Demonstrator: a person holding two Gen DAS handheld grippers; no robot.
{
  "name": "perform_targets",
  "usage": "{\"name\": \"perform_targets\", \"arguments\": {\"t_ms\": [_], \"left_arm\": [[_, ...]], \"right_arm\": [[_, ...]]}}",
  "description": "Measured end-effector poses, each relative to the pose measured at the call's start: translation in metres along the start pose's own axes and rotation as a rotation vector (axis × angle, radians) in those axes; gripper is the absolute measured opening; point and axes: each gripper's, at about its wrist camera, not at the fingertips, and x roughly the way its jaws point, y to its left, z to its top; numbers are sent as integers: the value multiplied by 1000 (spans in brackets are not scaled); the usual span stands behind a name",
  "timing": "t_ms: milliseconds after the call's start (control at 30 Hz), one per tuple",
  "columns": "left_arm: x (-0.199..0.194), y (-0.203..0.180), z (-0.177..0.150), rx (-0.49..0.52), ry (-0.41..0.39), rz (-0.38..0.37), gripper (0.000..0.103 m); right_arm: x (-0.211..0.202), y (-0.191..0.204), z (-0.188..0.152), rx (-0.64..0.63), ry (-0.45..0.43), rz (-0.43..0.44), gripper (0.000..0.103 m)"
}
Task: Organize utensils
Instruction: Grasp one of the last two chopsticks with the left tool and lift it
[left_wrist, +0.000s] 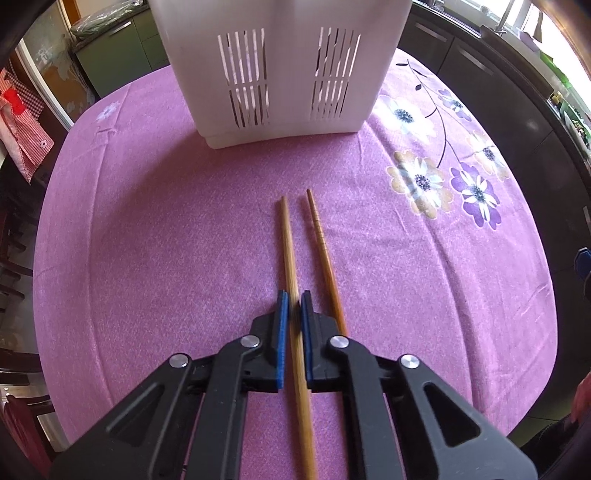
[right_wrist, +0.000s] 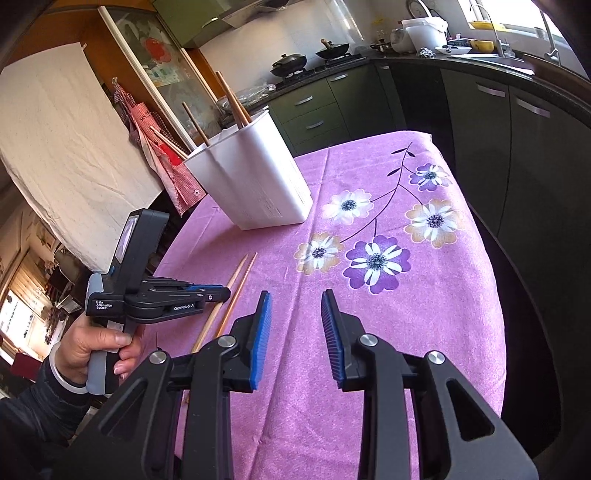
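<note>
Two wooden chopsticks lie side by side on the purple cloth. My left gripper (left_wrist: 294, 301) is shut on the paler chopstick (left_wrist: 288, 240), its blue pads pressing the shaft on both sides. The darker, grooved chopstick (left_wrist: 320, 236) lies free just right of the right pad. Ahead stands a white slotted utensil holder (left_wrist: 273, 70). In the right wrist view the holder (right_wrist: 255, 173) has several chopsticks (right_wrist: 232, 99) standing in it. There my left gripper (right_wrist: 218, 293) sits over the two chopsticks (right_wrist: 231, 291), held by a hand (right_wrist: 92, 347). My right gripper (right_wrist: 295, 314) is open above bare cloth with nothing between its fingers.
The round table (right_wrist: 424, 332) wears a purple cloth with a flower print (right_wrist: 373, 258) at the right. Dark kitchen cabinets (right_wrist: 498, 129) curve around the far and right sides. A white cloth (right_wrist: 62, 147) and a red checked apron (right_wrist: 159, 147) hang at the left.
</note>
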Motion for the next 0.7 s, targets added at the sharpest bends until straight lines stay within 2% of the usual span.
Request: {"name": "perform_targets", "arguments": {"t_ms": [133, 367, 567, 700], "left_arm": [[-24, 12, -6, 1, -64, -11, 7], [-91, 30, -25, 9, -216, -42, 7], [-135, 44, -45, 13, -345, -60, 7], [-155, 55, -65, 9, -414, -65, 7]], "right_arm": [[1, 5, 1, -13, 2, -4, 30], [10, 16, 4, -36, 24, -19, 32], [34, 32, 4, -70, 84, -30, 32], [57, 47, 3, -101, 150, -27, 36]]}}
